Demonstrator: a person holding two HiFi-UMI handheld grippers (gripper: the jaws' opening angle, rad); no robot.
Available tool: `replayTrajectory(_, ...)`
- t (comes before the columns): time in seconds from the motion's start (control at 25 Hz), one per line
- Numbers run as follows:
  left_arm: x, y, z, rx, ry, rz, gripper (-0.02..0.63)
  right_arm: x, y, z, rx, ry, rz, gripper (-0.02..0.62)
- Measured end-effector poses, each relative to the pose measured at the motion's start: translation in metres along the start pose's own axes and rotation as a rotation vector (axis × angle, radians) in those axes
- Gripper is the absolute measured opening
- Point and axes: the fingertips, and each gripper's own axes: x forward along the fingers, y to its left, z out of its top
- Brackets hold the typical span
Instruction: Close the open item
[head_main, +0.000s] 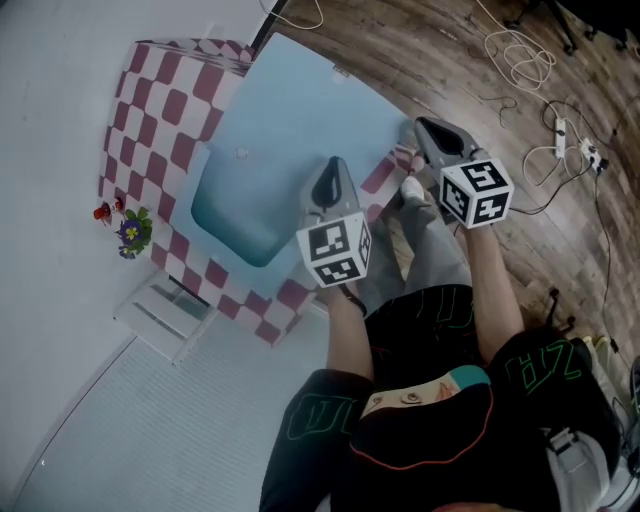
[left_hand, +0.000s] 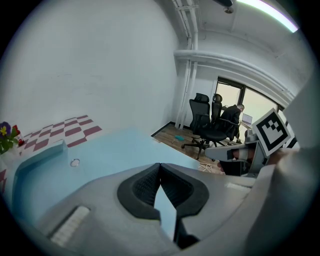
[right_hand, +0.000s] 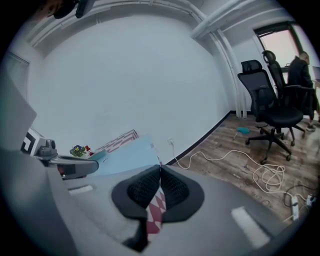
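1. Black trousers (head_main: 400, 390) with green outlined print, worn by the person, fill the bottom of the head view.
2. Left gripper (left_hand: 160, 165) and right gripper (right_hand: 160, 167) are two grey moulded shells with black ribbed pads. Each carries one marker cube, making two cubes (head_main: 335, 250). Both claws are clenched, with the pad tips meeting and nothing between them. The left one is above the tub's near rim and the right one is at its near right corner. The two are apart from each other.
3. Tub (head_main: 300, 110) is a smooth light-blue basin with rounded corners. It holds only one small metal ring (head_main: 240, 152) set in its surface.
4. Checkered surround (head_main: 165, 110) is made of red and white square tiles and frames the tub on its rim and sides.
5. White frame (head_main: 165, 312) is one flat, tray-like piece jutting from the surround's side at the left of the head view, well apart from both grippers. It appears to be the open item, though what it is cannot be told.
6. Flower pot (head_main: 132, 232) holds purple and yellow blooms and stands on the surround's ledge by the white wall. Just beside it are small red items (head_main: 103, 211), too small to identify.
7. Wood-plank floor (head_main: 450, 60) carries one coiled white cable (head_main: 520, 55). Beyond it are black swivel chairs (left_hand: 207, 125), with two backs countable.
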Motion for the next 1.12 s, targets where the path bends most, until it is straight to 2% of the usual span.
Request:
replayTrajectory(0.08, 0.001, -0.002, -0.006, 0.006, 0.013, -0.009, 0.009, 0.002, -0.001, -0.009, 0.016, 0.019, 0.006, 0.005)
replayTrajectory(0.12, 0.002, -0.002, -0.008, 0.009, 0.02, -0.009, 0.009, 0.003, -0.001, -0.013, 0.026, 0.031, 0.013, 0.063)
replayTrajectory(0.28, 0.008, -0.009, -0.012, 0.014, 0.034, -0.016, 0.009, 0.007, -0.007, -0.022, 0.07, 0.052, 0.032, 0.107)
replayTrajectory(0.36, 0.009, -0.01, -0.015, 0.017, 0.04, -0.017, 0.009, 0.009, -0.008, -0.025, 0.097, 0.051, 0.048, 0.176)
replayTrajectory(0.44, 0.01, -0.01, -0.018, 0.017, 0.051, -0.015, 0.009, 0.012, -0.005, -0.028, 0.115, 0.053, 0.069, 0.199)
replayTrajectory(0.6, 0.009, -0.009, -0.026, 0.007, 0.071, -0.003, 0.009, 0.015, 0.001, -0.038, 0.148, 0.076, 0.1, 0.202)
replayTrajectory(1.04, 0.002, -0.008, -0.025, -0.035, 0.03, 0.011, 0.009, 0.031, 0.011, -0.033, 0.233, 0.042, 0.196, 0.199)
replayTrajectory(1.12, -0.001, -0.005, -0.025, -0.047, 0.022, 0.021, 0.009, 0.029, 0.008, -0.028, 0.229, 0.018, 0.196, 0.12)
